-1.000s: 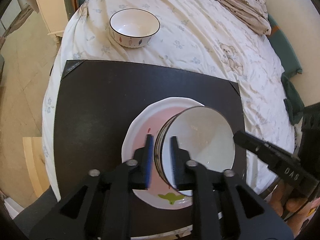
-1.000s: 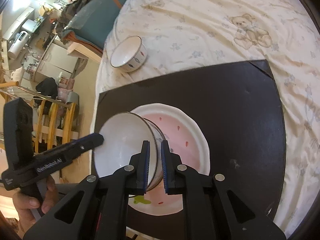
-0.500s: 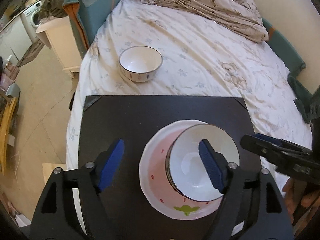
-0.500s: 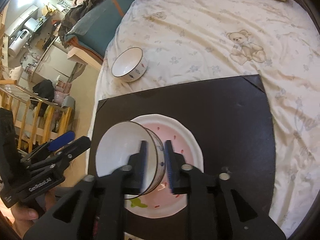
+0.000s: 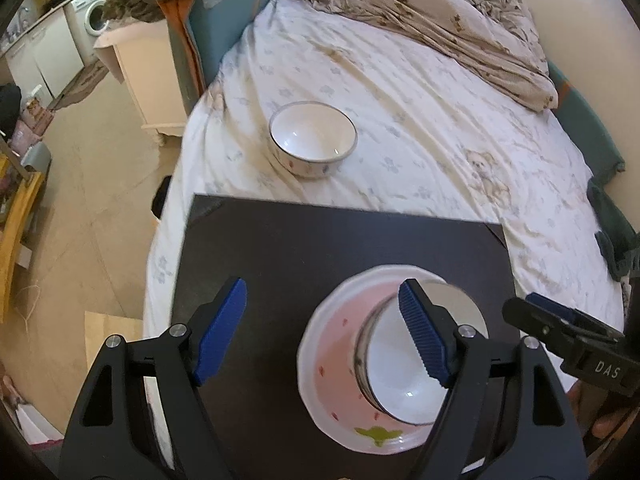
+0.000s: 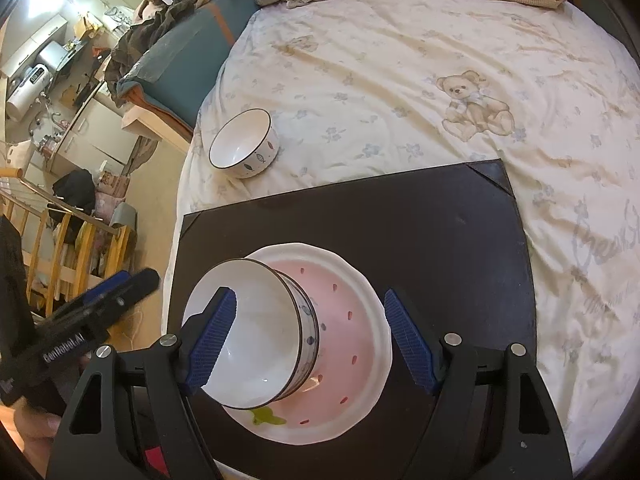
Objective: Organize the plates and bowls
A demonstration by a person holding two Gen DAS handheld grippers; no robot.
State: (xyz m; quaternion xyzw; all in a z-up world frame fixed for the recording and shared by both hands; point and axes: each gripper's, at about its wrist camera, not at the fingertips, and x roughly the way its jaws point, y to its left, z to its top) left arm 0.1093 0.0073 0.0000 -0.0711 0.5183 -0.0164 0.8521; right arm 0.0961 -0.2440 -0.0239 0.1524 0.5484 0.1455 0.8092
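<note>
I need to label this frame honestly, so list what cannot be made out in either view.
- Near edge of the pink plate: left wrist view, hidden behind the left tongs.
- Near wall of the bowl on the plate: right wrist view, covered by a pad of the opening right tongs.
- Pattern on the far bowl: left wrist view, blurred.
- Black mat: near edge cut off by the frame.

You're working in a home bedroom: the bed (image 5: 400,92) with its teddy-bear sheet (image 6: 472,100) fills most of the view, a rumpled duvet (image 5: 440,16) lying at its far end. Left of the bed you can see a pale bedside cabinet (image 5: 148,80), and beyond that a washing machine (image 5: 94,16).
</note>
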